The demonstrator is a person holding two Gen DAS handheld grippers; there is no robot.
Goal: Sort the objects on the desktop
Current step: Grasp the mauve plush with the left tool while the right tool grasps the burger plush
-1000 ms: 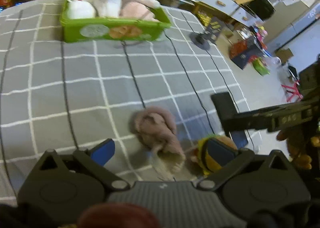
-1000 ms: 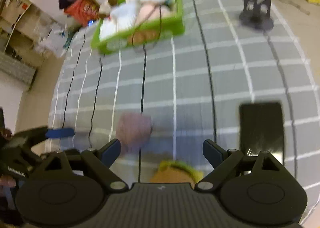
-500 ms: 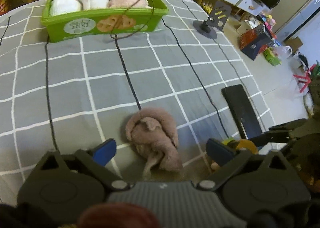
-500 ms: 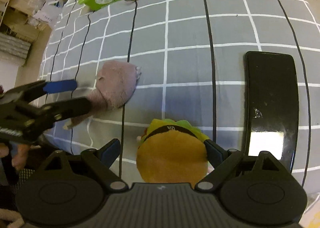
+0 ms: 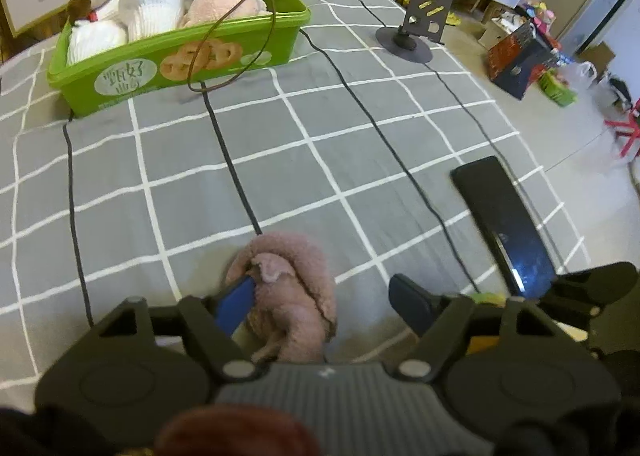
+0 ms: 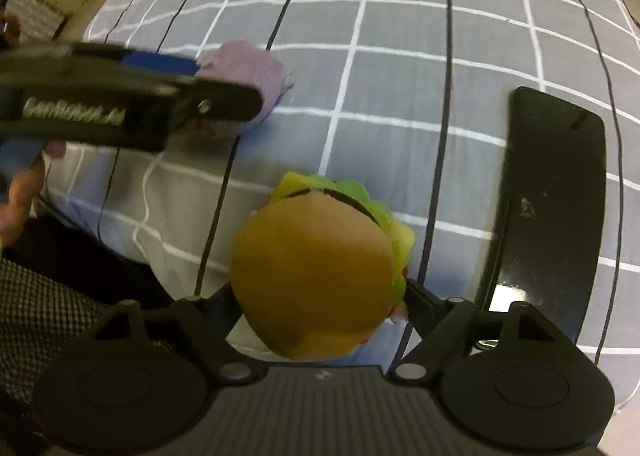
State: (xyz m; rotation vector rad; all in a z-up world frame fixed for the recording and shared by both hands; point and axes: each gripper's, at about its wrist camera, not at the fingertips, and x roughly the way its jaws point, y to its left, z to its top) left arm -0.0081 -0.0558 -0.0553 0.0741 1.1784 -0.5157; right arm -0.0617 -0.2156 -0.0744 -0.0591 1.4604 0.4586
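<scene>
Progress: several plush toys already lie in the green bin (image 5: pixel 192 55) at the far side of the bench (image 5: pixel 360 159). Two remain near the front edge. The left tool (image 5: pixel 320 296) is closing around the pink plush (image 5: pixel 292 288); one blue pad touches it, the other stands clear. The right tool (image 6: pixel 320 296) is closing on the burger plush (image 6: pixel 316 276), which sits between its fingers. Neither is lifted yet.
</scene>
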